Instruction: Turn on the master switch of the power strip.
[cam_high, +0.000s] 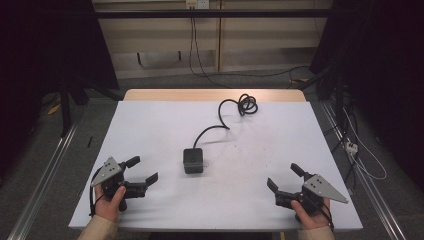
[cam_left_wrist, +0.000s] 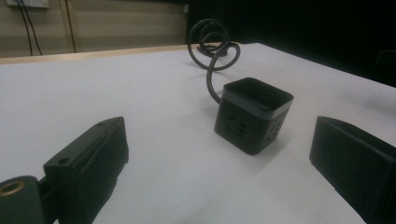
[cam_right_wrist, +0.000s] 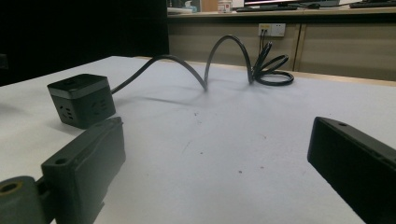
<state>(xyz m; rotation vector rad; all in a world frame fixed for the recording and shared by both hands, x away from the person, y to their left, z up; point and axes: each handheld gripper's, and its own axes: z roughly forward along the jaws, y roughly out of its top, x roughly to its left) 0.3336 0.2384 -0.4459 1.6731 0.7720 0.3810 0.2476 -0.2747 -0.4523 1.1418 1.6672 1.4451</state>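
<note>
A: Start nearest the person. What are the two grippers doing?

B: Both sit low at the near edge of the white table. The left gripper has its jaws spread wide with nothing between them. The right gripper is the same: jaws well apart, empty.

A: And the thing they would go for?

B: The black cube power socket, standing flat on the table about midway between the two hands, a little farther out than either.

A: Which hand is nearer?

B: The left, I'd judge. From the high view the cube lies just beyond and to the right of the left jaws. In the left gripper view the cube stands almost straight ahead between the jaw tips, one corner turned toward them. In the right gripper view it sits off to the left, not in line with those jaws.

A: Long axis?

B: The cube itself has none to speak of. Its cable leaves the far side and runs away from the person, curving up to a coil near the far edge of the table.

A: Any containers?

B: None on the table. So the coming move seems to turn on the left jaws going forward and slightly inward to straddle the cube, clear of the cable behind it
</note>
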